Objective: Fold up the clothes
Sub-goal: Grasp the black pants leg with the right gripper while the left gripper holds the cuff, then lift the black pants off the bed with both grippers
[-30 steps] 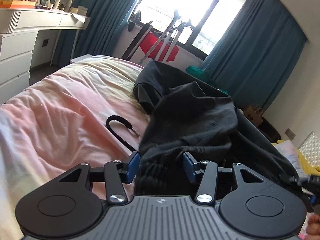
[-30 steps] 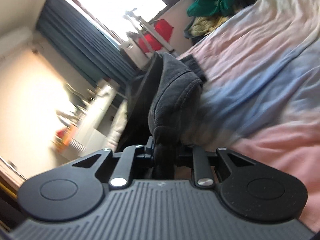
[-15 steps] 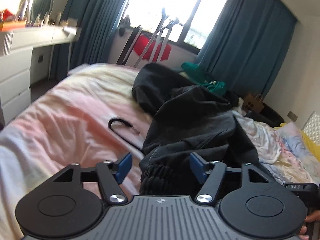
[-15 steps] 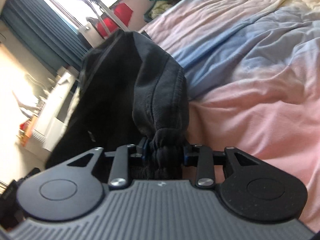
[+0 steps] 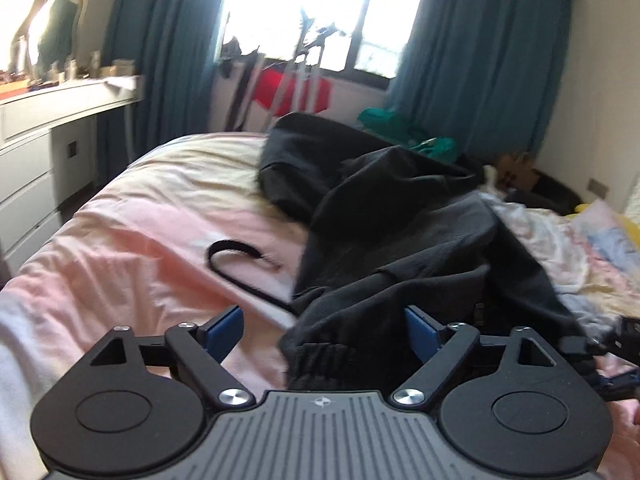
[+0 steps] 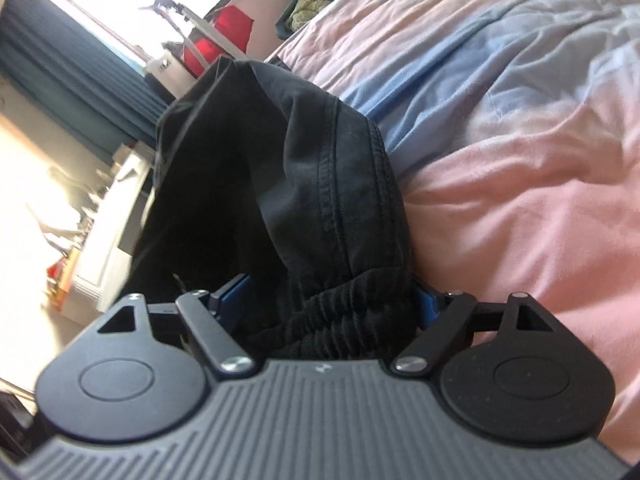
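Note:
A dark grey pair of jogging trousers (image 5: 400, 232) lies crumpled on the bed, its drawstring (image 5: 236, 264) trailing over the pink sheet. My left gripper (image 5: 324, 328) is open, its blue pads wide apart, with a ribbed cuff (image 5: 320, 356) lying loose between them. My right gripper (image 6: 332, 304) is open too, its blue pads spread around the other ribbed cuff (image 6: 340, 312); the trouser leg (image 6: 320, 168) rises in a fold in front of it. The right gripper shows at the right edge of the left wrist view (image 5: 612, 344).
The bed (image 5: 140, 240) has a pink, yellow and blue cover (image 6: 520, 140). A white dresser (image 5: 36, 152) stands on the left. A window with teal curtains (image 5: 480, 60), a drying rack with red cloth (image 5: 296, 88) and green clothes (image 5: 404, 132) lie beyond the bed.
Both grippers opened wider; the right one was clamped on the cuff and has let go. The left gripper drew back and rose a little. The trousers have settled lower on the bed.

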